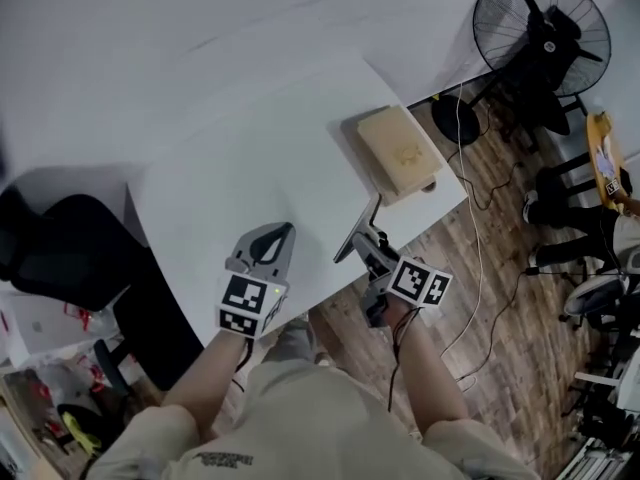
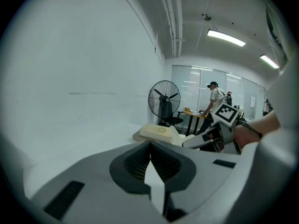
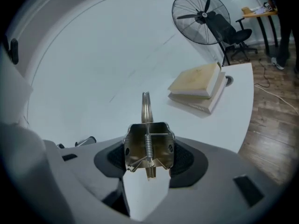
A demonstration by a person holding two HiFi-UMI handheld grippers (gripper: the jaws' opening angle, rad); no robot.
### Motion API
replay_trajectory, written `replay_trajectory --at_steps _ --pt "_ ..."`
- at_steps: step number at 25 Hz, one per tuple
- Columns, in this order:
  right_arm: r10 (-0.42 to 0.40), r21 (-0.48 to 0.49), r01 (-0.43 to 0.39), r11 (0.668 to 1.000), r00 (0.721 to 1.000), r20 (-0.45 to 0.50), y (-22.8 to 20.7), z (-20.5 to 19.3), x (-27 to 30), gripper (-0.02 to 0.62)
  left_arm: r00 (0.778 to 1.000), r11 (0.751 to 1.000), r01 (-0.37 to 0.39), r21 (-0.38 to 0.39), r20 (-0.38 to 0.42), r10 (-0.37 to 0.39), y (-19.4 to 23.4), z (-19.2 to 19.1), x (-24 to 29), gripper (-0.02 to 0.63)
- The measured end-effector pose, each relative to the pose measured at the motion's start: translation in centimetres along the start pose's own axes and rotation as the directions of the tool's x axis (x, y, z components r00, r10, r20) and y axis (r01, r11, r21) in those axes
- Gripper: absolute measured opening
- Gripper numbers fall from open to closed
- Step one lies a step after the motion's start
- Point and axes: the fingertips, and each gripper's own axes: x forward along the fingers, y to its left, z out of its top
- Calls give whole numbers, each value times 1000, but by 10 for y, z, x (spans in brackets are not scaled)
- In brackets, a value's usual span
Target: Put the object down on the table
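Shiny metal spring tool (image 3: 148, 143), pinched in right gripper (image 3: 148, 161) fingers (left gripper (image 2: 149, 146) fingers pressed together), hung near white tabletop (image 1: 250, 168) edge, could've fallen off.

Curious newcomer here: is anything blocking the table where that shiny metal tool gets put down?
Nothing visible does. The table under the metal tool in the right gripper is bare; the beige block lies beyond.
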Motion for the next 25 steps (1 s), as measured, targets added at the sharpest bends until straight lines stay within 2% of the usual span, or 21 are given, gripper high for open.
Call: replay_trajectory --at_steps 8,16,25 --pt "-44 160 55 986 996 -74 -45 -14 64 224 996 998 38 -46 -84 -42 26 -38 46 20" --pt "-95 253 130 959 984 -148 -81 -30 106 225 989 995 53 -89 -131 -65 48 -62 74 20" --pt "-111 332 144 932 987 -116 -92 -29 126 233 984 990 38 -139 -168 -62 61 -92 78 21"
